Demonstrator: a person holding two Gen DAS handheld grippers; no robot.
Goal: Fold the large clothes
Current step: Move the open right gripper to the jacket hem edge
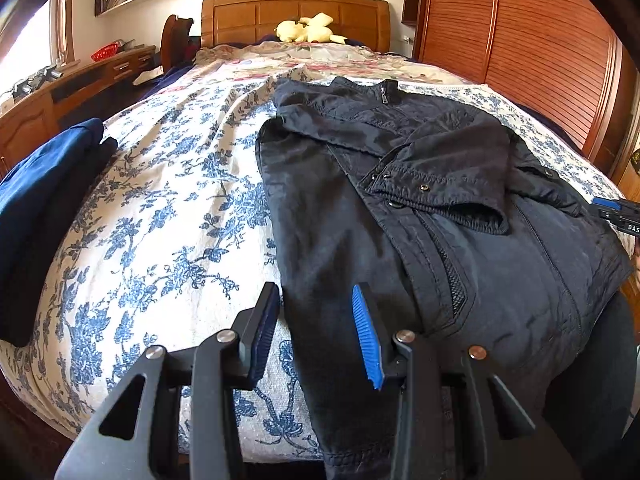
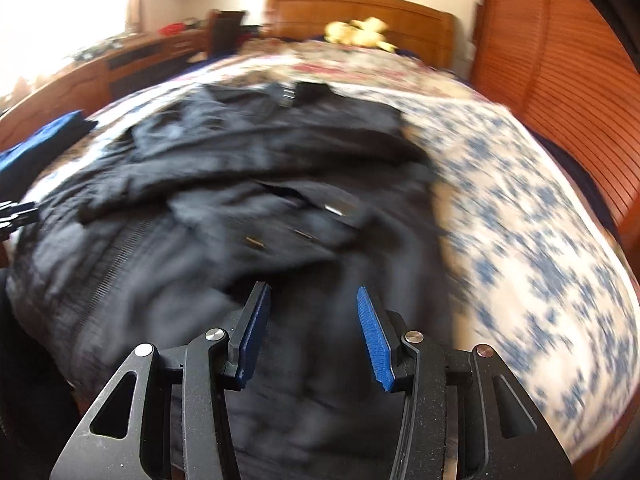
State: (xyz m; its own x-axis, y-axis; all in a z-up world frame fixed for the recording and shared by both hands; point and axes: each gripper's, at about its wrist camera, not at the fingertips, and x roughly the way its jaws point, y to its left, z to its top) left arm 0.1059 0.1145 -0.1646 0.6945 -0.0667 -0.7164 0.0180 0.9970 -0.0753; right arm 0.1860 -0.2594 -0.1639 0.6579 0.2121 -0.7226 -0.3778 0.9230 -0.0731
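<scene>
A black jacket (image 1: 400, 200) lies front up on the bed, collar toward the headboard, with its sleeves laid across the chest. My left gripper (image 1: 316, 300) hovers over the jacket's near left edge; its jaws stand apart and nothing is pinched between the blue pads. The right wrist view is blurred by motion. There the jacket (image 2: 240, 184) fills the middle, and my right gripper (image 2: 312, 296) is open just above its lower part, holding nothing. The right gripper's tip (image 1: 618, 216) shows at the jacket's right edge, and the left gripper's tip (image 2: 16, 216) at the frame's left edge.
The bed carries a white cover with blue flowers (image 1: 160, 220). A folded navy and black pile (image 1: 44, 192) sits at the bed's left edge. A yellow plush toy (image 1: 308, 28) lies by the wooden headboard. A slatted wardrobe (image 1: 540, 60) stands right, a desk (image 1: 60, 92) left.
</scene>
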